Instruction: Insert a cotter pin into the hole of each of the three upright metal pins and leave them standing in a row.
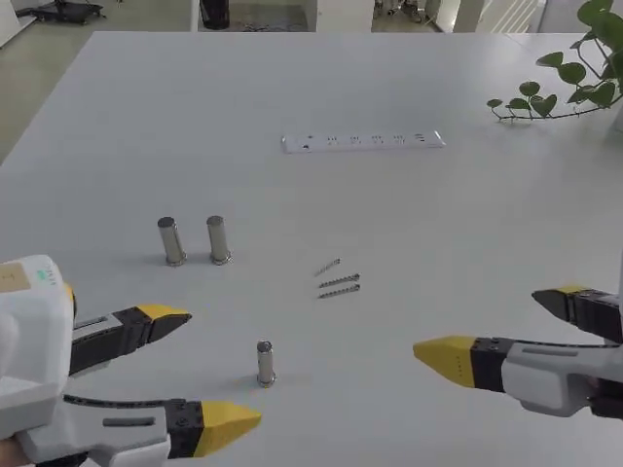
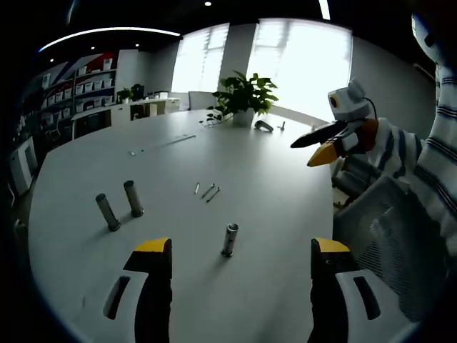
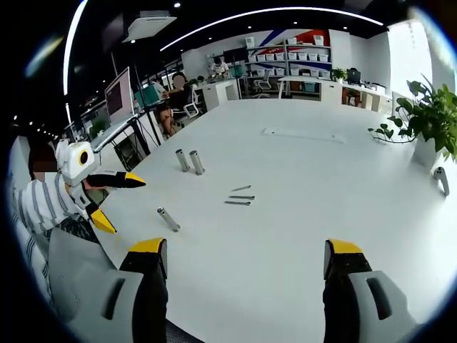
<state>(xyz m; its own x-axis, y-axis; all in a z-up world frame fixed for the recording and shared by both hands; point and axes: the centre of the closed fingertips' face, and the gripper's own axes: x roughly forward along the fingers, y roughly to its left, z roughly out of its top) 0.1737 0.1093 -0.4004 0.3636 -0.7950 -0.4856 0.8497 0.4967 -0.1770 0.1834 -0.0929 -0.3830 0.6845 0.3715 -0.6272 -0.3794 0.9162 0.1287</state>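
Head view, left tongs [image 1: 224, 367] and right tongs [image 1: 476, 322] wide open, empty

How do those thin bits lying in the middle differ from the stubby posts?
The cotter pins lie flat on the table; the metal pins stand upright. The cotter pins are thin slivers, the metal pins thick cylinders. The cotter pins lie bunched; one metal pin stands apart from its pair. Both are silvery, three of each.

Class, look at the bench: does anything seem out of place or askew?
One metal pin stands alone near the front, apart from the other two metal pins side by side, so there is no row. Of the three loose cotter pins, the farthest lies angled off from its neighbours.
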